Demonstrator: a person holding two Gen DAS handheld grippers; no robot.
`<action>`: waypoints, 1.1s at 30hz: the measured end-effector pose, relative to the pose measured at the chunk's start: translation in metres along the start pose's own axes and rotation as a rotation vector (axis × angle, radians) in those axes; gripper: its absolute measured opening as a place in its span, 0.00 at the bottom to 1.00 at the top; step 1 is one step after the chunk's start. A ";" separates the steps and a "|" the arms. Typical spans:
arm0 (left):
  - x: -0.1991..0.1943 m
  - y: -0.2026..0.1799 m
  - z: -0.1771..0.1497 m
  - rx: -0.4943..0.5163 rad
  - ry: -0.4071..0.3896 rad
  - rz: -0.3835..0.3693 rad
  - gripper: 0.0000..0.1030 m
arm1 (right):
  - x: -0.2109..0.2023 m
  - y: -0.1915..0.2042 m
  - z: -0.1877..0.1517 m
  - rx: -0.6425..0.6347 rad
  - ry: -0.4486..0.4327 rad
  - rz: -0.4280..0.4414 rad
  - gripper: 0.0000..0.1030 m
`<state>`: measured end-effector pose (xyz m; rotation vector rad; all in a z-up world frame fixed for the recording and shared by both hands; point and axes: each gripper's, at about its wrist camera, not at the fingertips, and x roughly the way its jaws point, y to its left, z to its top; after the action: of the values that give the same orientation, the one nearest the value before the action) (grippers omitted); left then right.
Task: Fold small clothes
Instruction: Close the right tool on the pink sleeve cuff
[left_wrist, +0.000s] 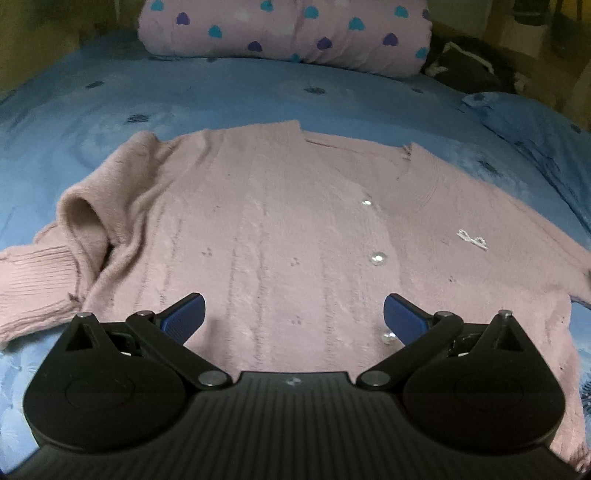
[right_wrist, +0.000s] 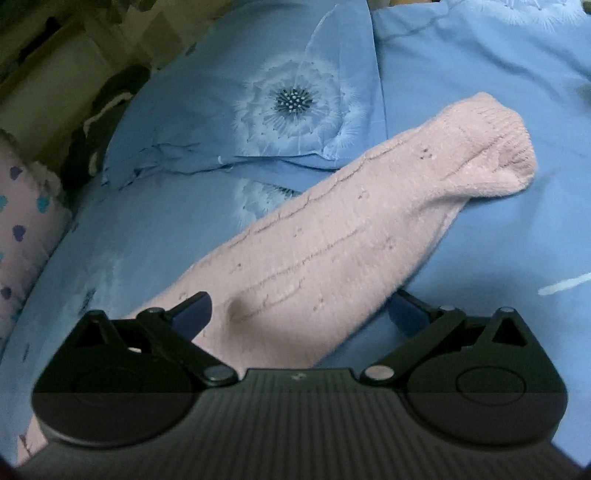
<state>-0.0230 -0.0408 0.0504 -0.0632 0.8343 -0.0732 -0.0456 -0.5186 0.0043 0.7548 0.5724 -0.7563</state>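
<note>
**Pink cardigan spread on the bed**

On the blue dandelion-print bedsheet (left_wrist: 258, 92) my pink knit cardigan (left_wrist: 258, 221) lies flat, front up, its clear buttons (left_wrist: 377, 257) running down the placket. My left hand-held gripper (left_wrist: 294, 314) hovers over its lower body, jaws spread wide, holding nothing. My right hand-held gripper (right_wrist: 301, 314) is likewise wide open and empty, one finger on each side of the outstretched sleeve (right_wrist: 351, 229), whose ribbed cuff (right_wrist: 506, 147) points away. Beyond the cardigan sits a pink heart-print blanket roll (left_wrist: 284, 33).
</note>
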 end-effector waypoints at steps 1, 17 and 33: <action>0.001 -0.002 0.000 0.001 0.000 -0.002 1.00 | 0.003 0.000 -0.001 -0.014 -0.006 -0.001 1.00; 0.022 -0.017 -0.009 -0.005 0.046 0.031 1.00 | 0.004 -0.009 0.011 0.042 0.010 0.037 0.97; 0.009 0.017 -0.014 0.011 0.011 0.079 1.00 | -0.004 -0.016 0.012 0.194 -0.016 0.134 0.80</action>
<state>-0.0266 -0.0254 0.0334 -0.0197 0.8466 -0.0038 -0.0583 -0.5341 0.0078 0.9557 0.4329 -0.6991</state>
